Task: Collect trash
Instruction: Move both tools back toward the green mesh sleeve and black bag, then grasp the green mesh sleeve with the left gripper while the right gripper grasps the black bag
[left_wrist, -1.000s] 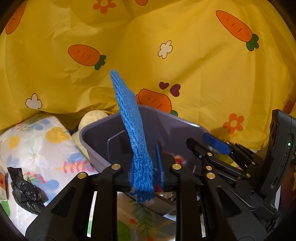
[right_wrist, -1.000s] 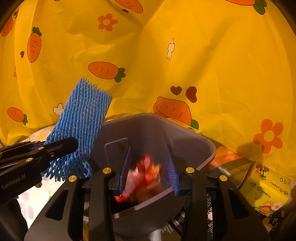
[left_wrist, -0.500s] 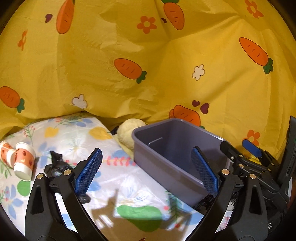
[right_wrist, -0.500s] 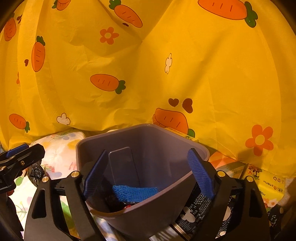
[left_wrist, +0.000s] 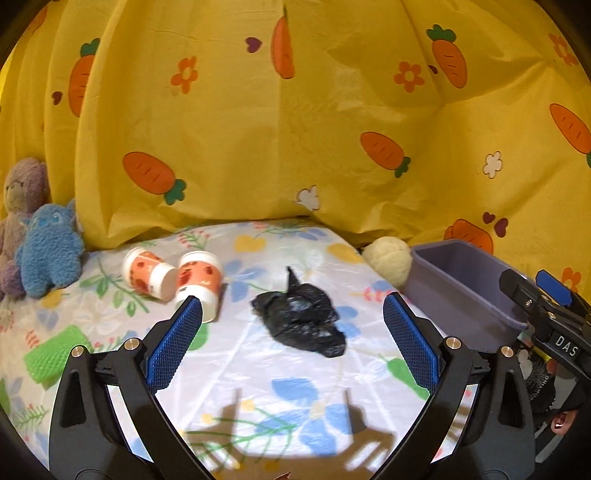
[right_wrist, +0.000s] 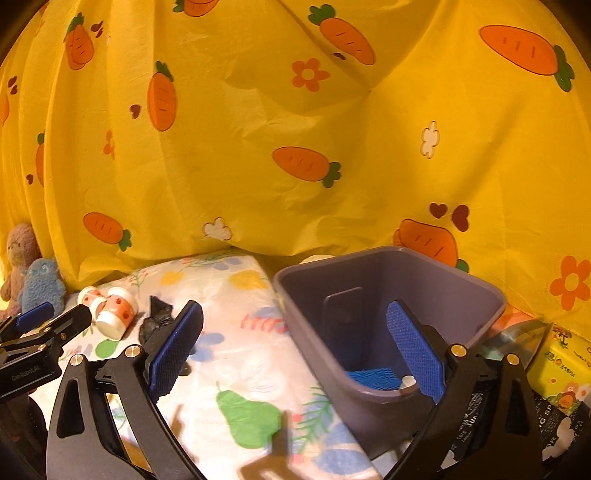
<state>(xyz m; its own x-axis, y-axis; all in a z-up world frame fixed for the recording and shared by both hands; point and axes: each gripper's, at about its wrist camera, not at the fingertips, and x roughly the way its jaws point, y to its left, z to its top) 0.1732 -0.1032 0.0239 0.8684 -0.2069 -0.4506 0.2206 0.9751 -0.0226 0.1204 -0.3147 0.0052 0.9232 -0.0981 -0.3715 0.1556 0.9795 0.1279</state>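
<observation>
Your right tool (right_wrist: 295, 347) stands wide open, its jaws have just been opening, and nothing is held between them. Its right pad hangs over the grey bin (right_wrist: 317, 332), its left pad over the flowered sheet (right_wrist: 236, 354). Inside the bin you see a blue foam net (right_wrist: 373, 376) lying at the bottom. To the left, a crumpled black bag (right_wrist: 157, 317) lies near two paper cups (right_wrist: 110, 312) on their sides. Your left tool (right_wrist: 44, 325) enters from the left edge. A yellow carrot cloth (right_wrist: 295, 129) fills the background.
</observation>
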